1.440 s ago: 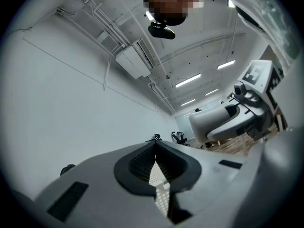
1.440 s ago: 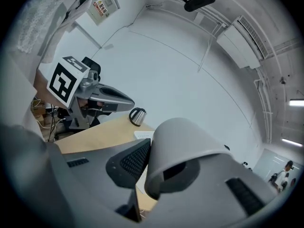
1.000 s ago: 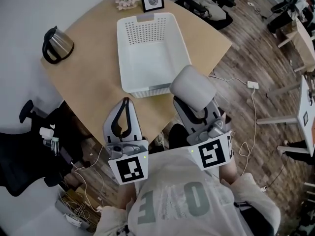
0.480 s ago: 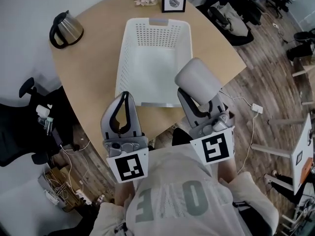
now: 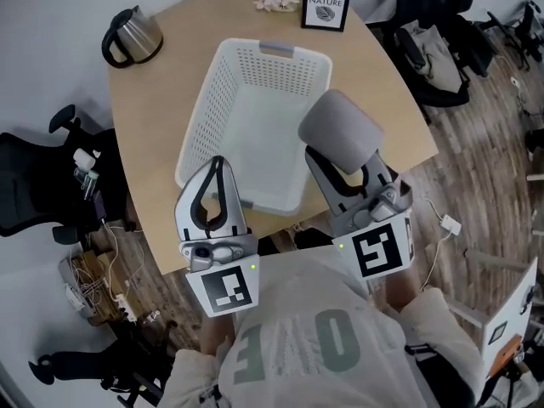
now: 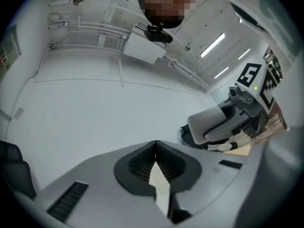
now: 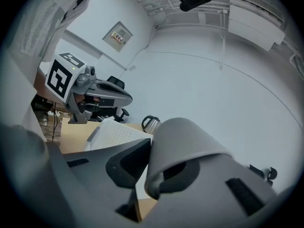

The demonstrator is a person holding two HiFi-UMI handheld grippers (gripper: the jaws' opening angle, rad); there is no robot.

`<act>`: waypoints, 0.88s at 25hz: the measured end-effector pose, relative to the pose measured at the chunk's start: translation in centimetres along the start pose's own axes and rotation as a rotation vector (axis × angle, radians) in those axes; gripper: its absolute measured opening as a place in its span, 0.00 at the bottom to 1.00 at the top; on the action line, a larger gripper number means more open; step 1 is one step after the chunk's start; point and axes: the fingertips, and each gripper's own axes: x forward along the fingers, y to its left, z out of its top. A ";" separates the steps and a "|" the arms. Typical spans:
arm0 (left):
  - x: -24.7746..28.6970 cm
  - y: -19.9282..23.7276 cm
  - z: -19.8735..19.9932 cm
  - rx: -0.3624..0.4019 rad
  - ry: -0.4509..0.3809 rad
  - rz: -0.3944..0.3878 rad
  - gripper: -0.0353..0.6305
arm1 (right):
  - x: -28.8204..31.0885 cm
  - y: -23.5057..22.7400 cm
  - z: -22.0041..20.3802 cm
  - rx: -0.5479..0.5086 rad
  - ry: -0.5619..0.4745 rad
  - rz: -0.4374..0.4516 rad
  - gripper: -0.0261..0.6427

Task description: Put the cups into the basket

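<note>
A slack squeeze could let the cup (image 5: 340, 130) slip from the right gripper (image 5: 342, 167), whose jaws pinch it near its mouth, and land short of the basket (image 5: 197, 126) beyond their tips; it looks plain matte grey, tapered, handleless, while the left gripper (image 5: 216, 164) has its jaws pressed together on nothing

Bright even light, sharp, fisheye edges

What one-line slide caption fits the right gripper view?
Right gripper clamps a grey cup, with the white basket and kettle behind.
</note>
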 end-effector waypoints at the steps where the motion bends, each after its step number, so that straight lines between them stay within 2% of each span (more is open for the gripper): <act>1: 0.1 -0.2 0.1 0.019 0.008 0.011 0.07 | 0.2 -0.3 -0.1 -0.016 -0.007 0.025 0.11; 4: 0.4 -0.3 -0.2 0.057 0.030 0.033 0.07 | 1.5 -1.0 -0.2 -0.079 -0.015 0.083 0.11; 8: 0.8 1.0 -0.9 0.054 0.039 0.069 0.07 | 3.7 -1.1 0.5 -0.167 -0.009 0.155 0.11; 13: 1.5 3.9 -1.4 0.045 0.028 0.101 0.07 | 6.6 -0.3 1.0 -0.272 0.048 0.248 0.11; 18: 1.0 6.2 -2.5 0.015 0.038 0.126 0.07 | 9.7 1.4 -0.2 -0.369 0.153 0.380 0.11; 22: 0.4 7.8 -3.4 -0.014 0.042 0.150 0.07 | 12.6 3.7 -3.5 -0.461 0.264 0.556 0.11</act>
